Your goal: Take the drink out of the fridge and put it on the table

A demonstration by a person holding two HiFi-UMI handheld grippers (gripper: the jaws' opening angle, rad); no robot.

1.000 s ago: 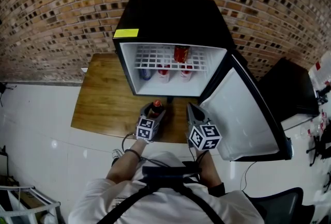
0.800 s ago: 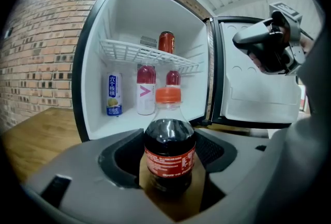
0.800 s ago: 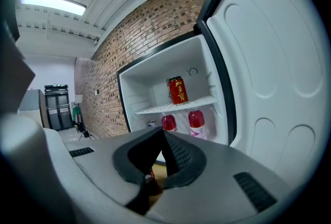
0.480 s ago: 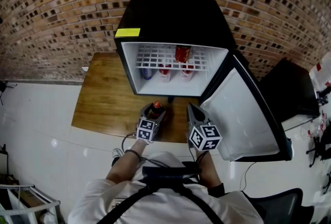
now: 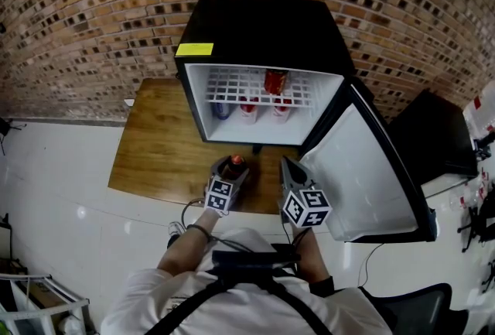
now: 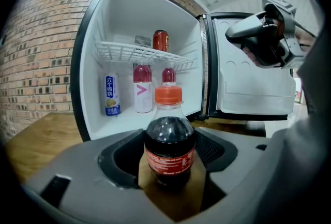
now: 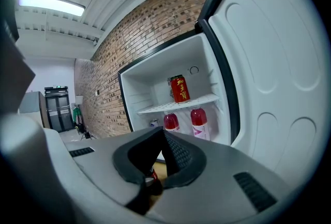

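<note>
1. The left tool (image 5: 230,176) is gripping the dark cola bottle with an orange-red cap (image 6: 169,151). Its jaws are standing wide, with the pads lying against the bottle's two sides, and the bottle is sitting upright between them.
2. The bottle is now standing outside the black mini fridge (image 5: 263,24), close to the near edge of the wooden worktop (image 5: 155,148) and just in front of the fridge's open mouth. Bare wood is showing around its base in the left gripper view, so it is probably resting on the worktop, though contact cannot be confirmed.
3. Almost nothing is changing compared with the second before: the bottle and both tools are keeping the same spot near that edge. This suggests the carry is over and the task is pausing at the set-down.
4. The right tool (image 5: 286,167) is hanging just to the right of the left one, with its jaws together and holding nothing. It is sitting between the bottle and the white-lined door (image 5: 363,171), which is standing swung open.
5. A tall red can (image 5: 272,81) is standing on the white wire shelf (image 5: 232,86) inside, untouched.
6. What appears to be remaining is letting go and backing the left tool away. A dragging pad could tip the bottle, which is sitting close to the near edge.
</note>
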